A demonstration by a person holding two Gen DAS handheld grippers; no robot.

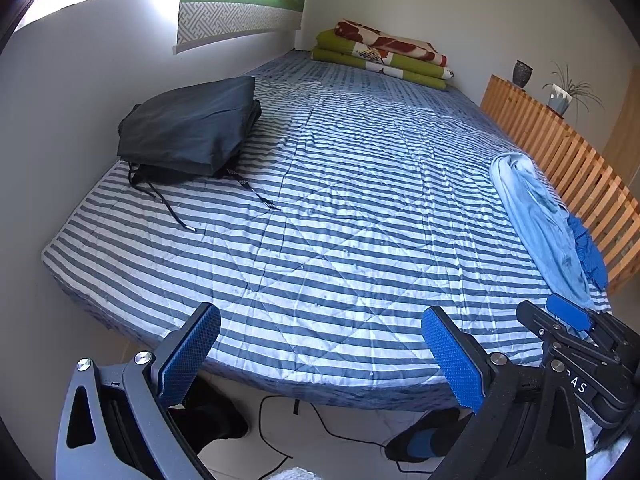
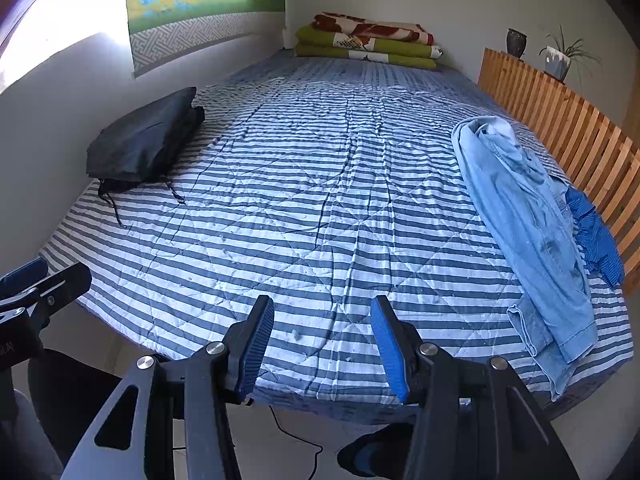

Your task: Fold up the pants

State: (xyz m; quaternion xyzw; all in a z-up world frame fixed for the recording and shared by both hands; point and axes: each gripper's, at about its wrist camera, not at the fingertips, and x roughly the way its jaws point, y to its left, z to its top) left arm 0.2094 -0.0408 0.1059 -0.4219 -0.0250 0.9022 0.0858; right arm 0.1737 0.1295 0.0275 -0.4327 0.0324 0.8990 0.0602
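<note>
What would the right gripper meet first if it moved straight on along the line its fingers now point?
Probably the striped bed cover. The right gripper is open, holds nothing and points down at bare cover; the light blue pants lie off to its right.

Light blue pants [image 2: 524,216] lie crumpled in a long heap along the bed's right edge, one end (hem showing) hanging over the near side; dark folded pants [image 2: 144,142] rest far left.
</note>
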